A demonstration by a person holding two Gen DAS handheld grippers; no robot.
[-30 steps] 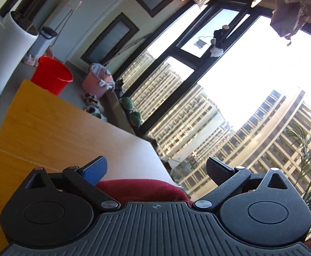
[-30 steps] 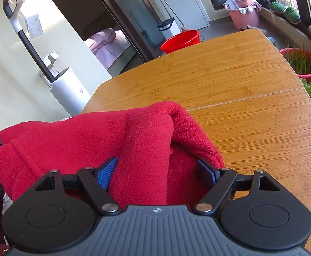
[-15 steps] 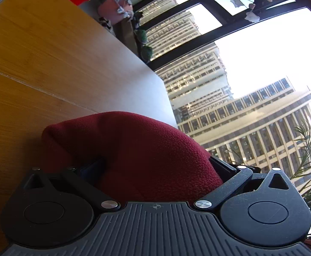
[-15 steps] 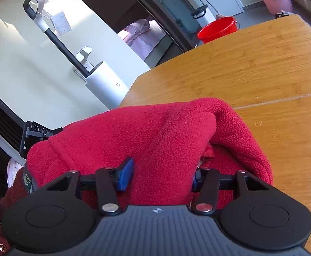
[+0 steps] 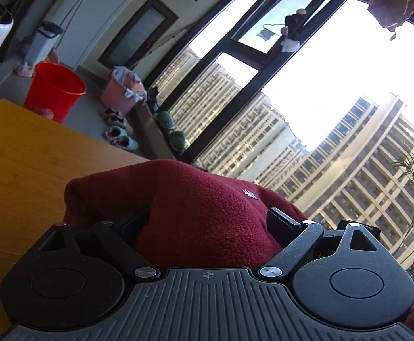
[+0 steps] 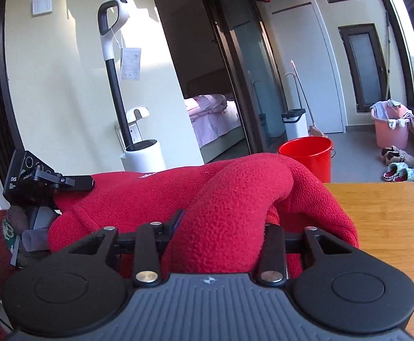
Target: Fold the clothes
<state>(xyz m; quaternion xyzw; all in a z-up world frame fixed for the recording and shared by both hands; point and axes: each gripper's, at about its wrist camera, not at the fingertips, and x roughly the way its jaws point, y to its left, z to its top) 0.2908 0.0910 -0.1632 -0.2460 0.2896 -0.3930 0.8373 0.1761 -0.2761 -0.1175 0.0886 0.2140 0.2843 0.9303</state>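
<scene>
Left wrist view only: big window [image 5: 292, 91] with tower blocks outside, a hanger in the open pane, plant fronds at the right edge. Table [image 5: 22, 164] runs off to the left; red bucket [image 5: 52, 91], pink tub [image 5: 121, 91] and slippers [image 5: 121, 139] on the floor past it.

Right wrist view only: stick vacuum [image 6: 113, 65] on its white dock, bedroom doorway with pink bedding, mop bucket by the door. The same red bucket [image 6: 307, 156] and pink tub [image 6: 390, 126] show here from the other side. The left gripper's [image 6: 50, 183] black body shows at the left edge, at the far end of the fleece.

Fleece [image 5: 195, 213]: red, bunched. In the left view it fills the gap of the left gripper [image 5: 204, 221]; the fingers stand moderately apart with a thick fold between them, the left finger mostly buried, so pinching the fleece. A small white mark sits on the cloth just above the right finger.

In the right view the fleece [image 6: 235, 199] humps between the right gripper's [image 6: 221, 224] fingers, which press in on a thick roll, gripping it. The cloth stretches leftward to the other gripper and drapes right over the table [image 6: 383, 216] edge.
</scene>
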